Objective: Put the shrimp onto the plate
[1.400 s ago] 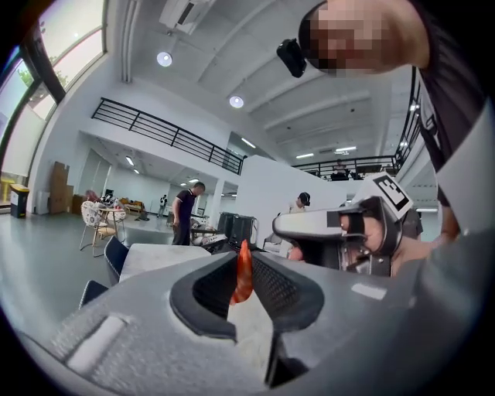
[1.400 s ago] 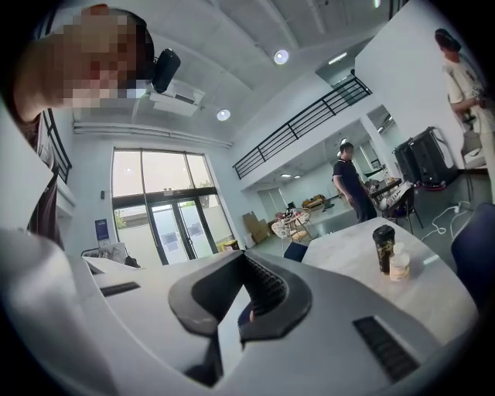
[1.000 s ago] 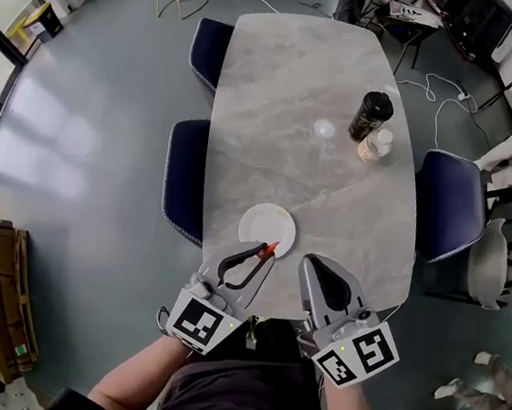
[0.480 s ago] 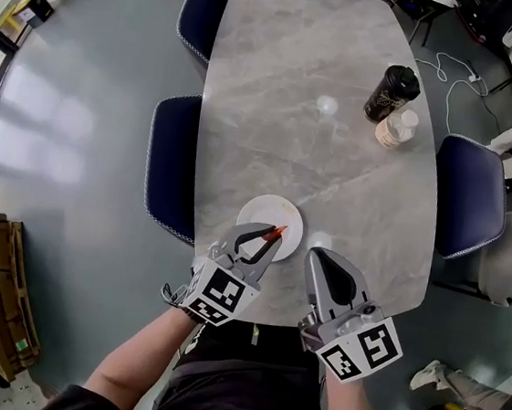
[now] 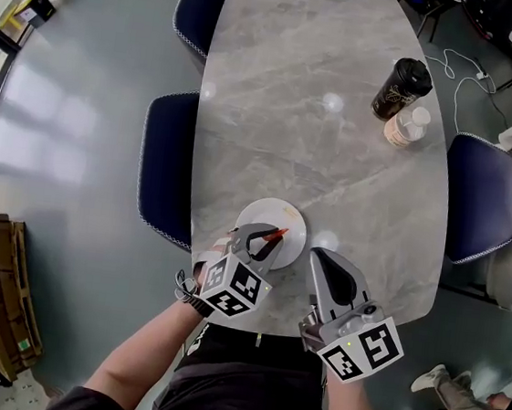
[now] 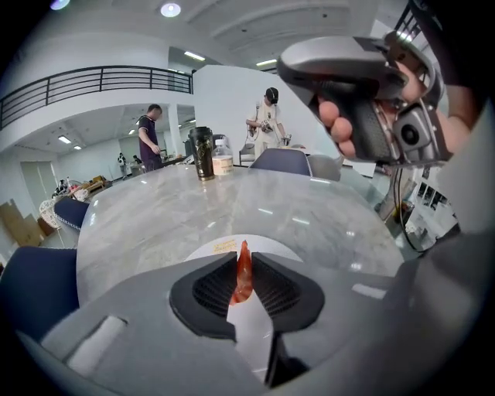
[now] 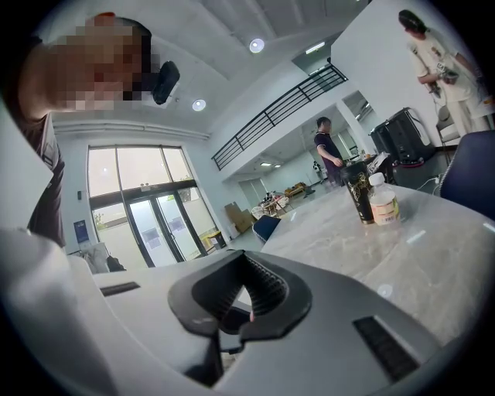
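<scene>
A small orange-red shrimp [image 6: 244, 272] is pinched upright between the tips of my left gripper [image 6: 241, 288], which is shut on it. In the head view the left gripper [image 5: 268, 240] hangs over the near edge of the white plate [image 5: 264, 217], with the shrimp [image 5: 274, 236] just above the plate. The plate [image 6: 271, 249] shows right beyond the jaws in the left gripper view. My right gripper [image 5: 327, 258] is shut and holds nothing, a little to the right of the plate over the table's front. Its jaws [image 7: 246, 298] meet with nothing between them.
The grey marble table [image 5: 318, 142] carries a dark tumbler [image 5: 401, 88] and a small bottle [image 5: 406, 126] at the far right. Dark blue chairs stand at the left [image 5: 167, 166] and right [image 5: 480, 197]. Two people stand beyond the table in the gripper views.
My left gripper has moved forward with the shrimp, from the plate's near rim to over the plate. The right gripper has hardly moved. The head camera has shifted a little.
</scene>
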